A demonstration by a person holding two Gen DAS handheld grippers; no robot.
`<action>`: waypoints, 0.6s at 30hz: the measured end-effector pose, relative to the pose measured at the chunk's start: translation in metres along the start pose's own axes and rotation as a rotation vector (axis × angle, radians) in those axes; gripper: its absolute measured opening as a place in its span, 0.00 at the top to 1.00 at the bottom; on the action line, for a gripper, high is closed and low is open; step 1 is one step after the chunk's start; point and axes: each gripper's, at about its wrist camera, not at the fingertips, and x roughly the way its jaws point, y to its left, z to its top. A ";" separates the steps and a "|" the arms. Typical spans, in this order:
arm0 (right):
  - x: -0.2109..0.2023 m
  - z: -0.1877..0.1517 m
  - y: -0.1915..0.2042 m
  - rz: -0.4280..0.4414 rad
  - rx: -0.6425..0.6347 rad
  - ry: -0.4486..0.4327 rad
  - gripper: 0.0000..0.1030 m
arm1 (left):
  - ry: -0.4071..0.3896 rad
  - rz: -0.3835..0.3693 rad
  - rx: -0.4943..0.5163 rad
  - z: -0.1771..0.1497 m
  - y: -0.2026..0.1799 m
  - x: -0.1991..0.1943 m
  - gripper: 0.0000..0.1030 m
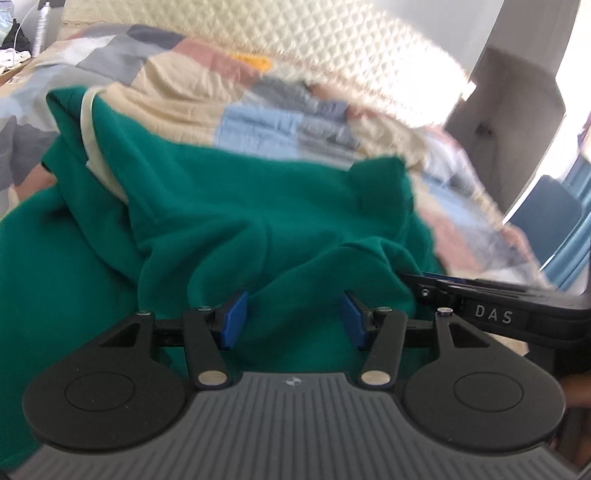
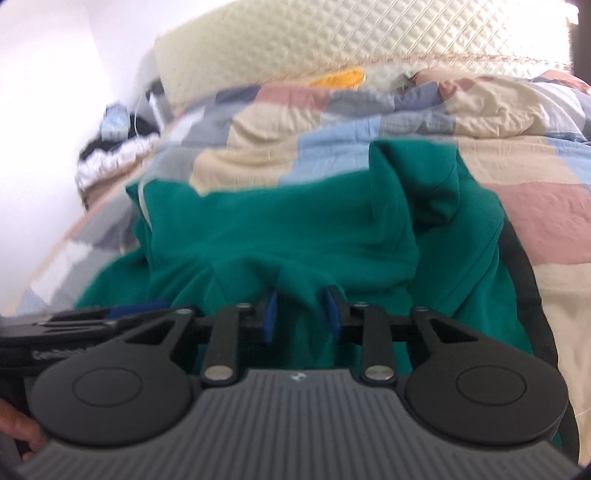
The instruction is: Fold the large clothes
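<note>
My left claw point(image 1: 291, 317) stands released; my right claw point(image 2: 300, 314) pinches the green garment point(image 1: 229, 206): soft, limp, best gripped at hems.

A patchwork quilt point(image 1: 258, 122) in cream, pale blue, grey and dusty pink was spread over the bed, its surface creased. Behind it a cream quilted headboard point(image 2: 369, 40) was seen, with a yellow item point(image 2: 340, 79) wedged at its base. At the bedside, a tall grey spray can point(image 1: 41, 27) was stood upright near a tangle of white cable point(image 1: 13, 59). In the right wrist view a black and white bundle point(image 2: 107, 158) was heaped beside the bed, below a pale blue object point(image 2: 114, 118). A dark blue chair point(image 1: 546, 210) was glimpsed near bright light.
</note>
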 end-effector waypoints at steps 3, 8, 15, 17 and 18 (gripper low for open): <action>0.021 -0.007 -0.006 -0.017 0.007 0.055 0.76 | 0.016 0.013 0.017 -0.006 0.002 0.013 0.41; 0.034 -0.014 -0.006 -0.034 -0.017 0.060 0.75 | 0.020 0.019 0.007 -0.009 0.007 0.023 0.41; 0.015 -0.024 -0.015 -0.010 0.059 -0.017 0.74 | 0.004 0.025 0.052 -0.001 0.002 0.021 0.41; 0.004 -0.027 -0.010 -0.019 0.039 -0.044 0.73 | 0.003 0.023 0.041 0.001 0.000 0.012 0.41; -0.003 -0.028 -0.008 -0.029 0.024 -0.061 0.73 | -0.001 0.025 0.041 0.002 -0.002 0.007 0.41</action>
